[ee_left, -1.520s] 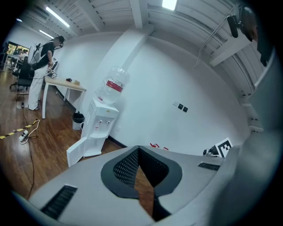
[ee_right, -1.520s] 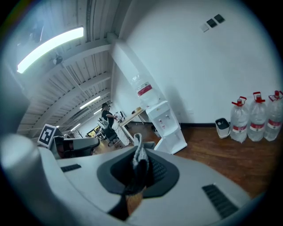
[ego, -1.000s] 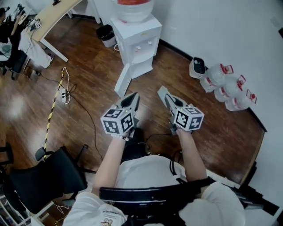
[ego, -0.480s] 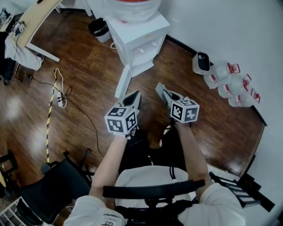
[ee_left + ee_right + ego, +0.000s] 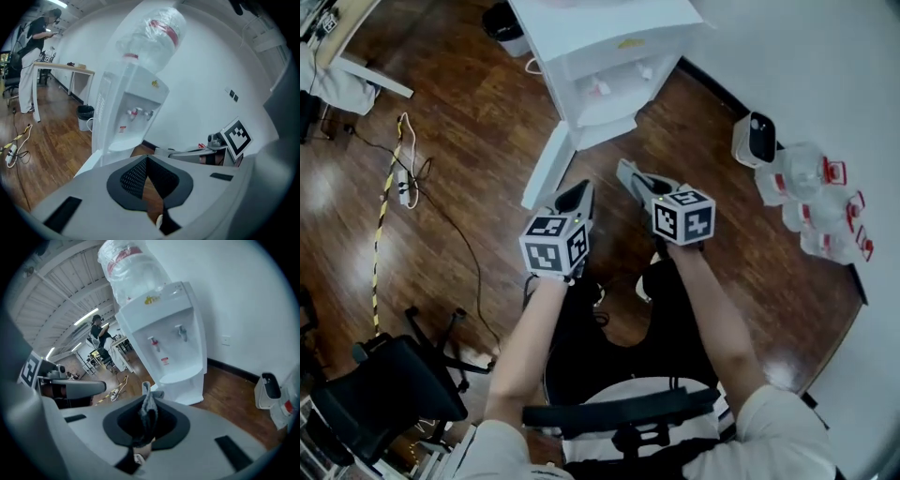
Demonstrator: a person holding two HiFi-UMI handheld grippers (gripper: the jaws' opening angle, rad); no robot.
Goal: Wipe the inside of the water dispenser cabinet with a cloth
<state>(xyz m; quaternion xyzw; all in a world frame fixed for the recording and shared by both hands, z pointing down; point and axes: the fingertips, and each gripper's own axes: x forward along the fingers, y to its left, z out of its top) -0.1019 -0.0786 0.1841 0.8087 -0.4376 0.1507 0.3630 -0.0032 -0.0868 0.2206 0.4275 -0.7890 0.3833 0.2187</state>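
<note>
The white water dispenser stands by the wall, its low cabinet door swung open to the left. A big water bottle sits on top of it. My right gripper is shut on a grey cloth, which sticks up between its jaws, a short way in front of the dispenser. Beside it, my left gripper is shut with nothing in it and points at the dispenser and the open door. The cabinet's inside is hidden.
Several empty water bottles and a small white bin lie along the wall at the right. A black bin stands left of the dispenser. A cable with a power strip crosses the wooden floor; an office chair is behind me.
I have moved closer to the dispenser, which now fills more of the head view. Both grippers went forward with me, side by side, their jaws unchanged.
</note>
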